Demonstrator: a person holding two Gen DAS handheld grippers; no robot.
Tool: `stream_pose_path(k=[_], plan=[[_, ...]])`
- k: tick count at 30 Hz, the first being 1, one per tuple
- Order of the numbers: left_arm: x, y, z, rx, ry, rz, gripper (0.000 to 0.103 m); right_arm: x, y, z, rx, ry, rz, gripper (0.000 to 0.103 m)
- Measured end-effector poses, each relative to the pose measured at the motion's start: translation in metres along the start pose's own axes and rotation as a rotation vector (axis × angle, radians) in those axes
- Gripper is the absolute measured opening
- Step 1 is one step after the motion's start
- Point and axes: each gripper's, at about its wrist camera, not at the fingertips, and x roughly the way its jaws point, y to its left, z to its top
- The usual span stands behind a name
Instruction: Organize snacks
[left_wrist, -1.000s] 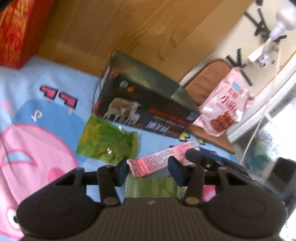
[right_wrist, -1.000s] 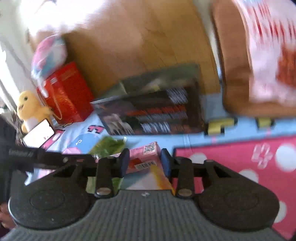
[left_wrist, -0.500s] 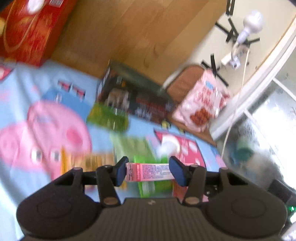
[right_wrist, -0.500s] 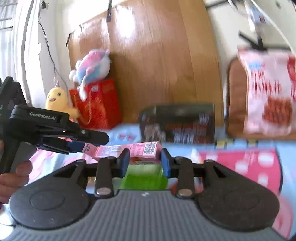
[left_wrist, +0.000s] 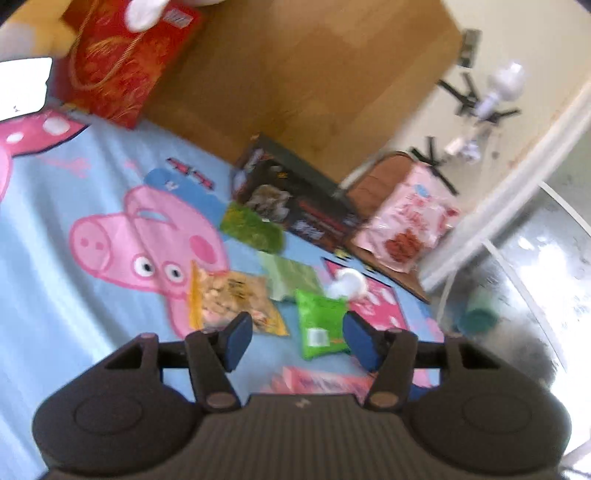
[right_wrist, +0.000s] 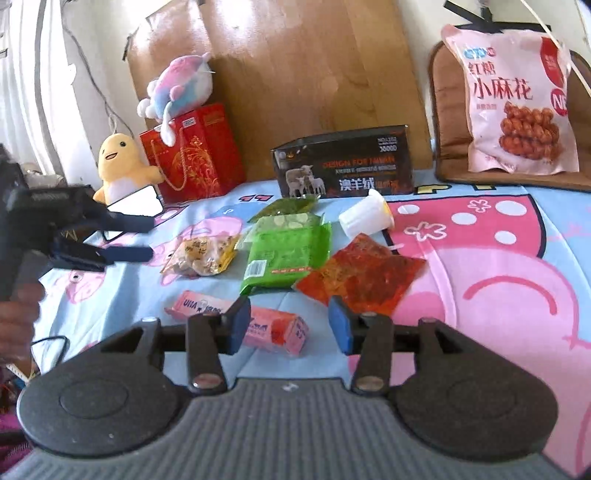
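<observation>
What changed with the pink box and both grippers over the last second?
Both grippers let go of the pink box: it was clamped between them half a second ago and now lies on the blanket. The left gripper and right gripper have opened. The black box, green packet and other snacks stayed put.

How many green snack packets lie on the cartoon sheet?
3. The bright green packet lies nearest, beside the red-orange packet. The pale green packet is partly under it, and the dark green packet sits before the black box. More may be hidden.
</observation>
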Motion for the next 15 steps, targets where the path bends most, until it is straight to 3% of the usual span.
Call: stream_pose_path(k=[3,5,9,15], plan=[[0.001,-0.017,-0.012,0.094,0.034,-0.034,0.055,0.002,0.004,-0.003,-0.028,0.013,0.011,0.05],[0.009,-0.026,-0.023,0.142,0.08,-0.012,0.055,0.003,0.009,-0.006,-0.053,0.021,0.007,0.05],[0.023,-0.02,-0.037,0.122,0.157,0.039,0.055,0.002,0.013,-0.007,-0.065,0.032,-0.002,0.05],[0.033,-0.006,-0.038,0.089,0.156,0.079,0.055,0.003,0.011,-0.012,-0.046,0.049,-0.009,0.05]])
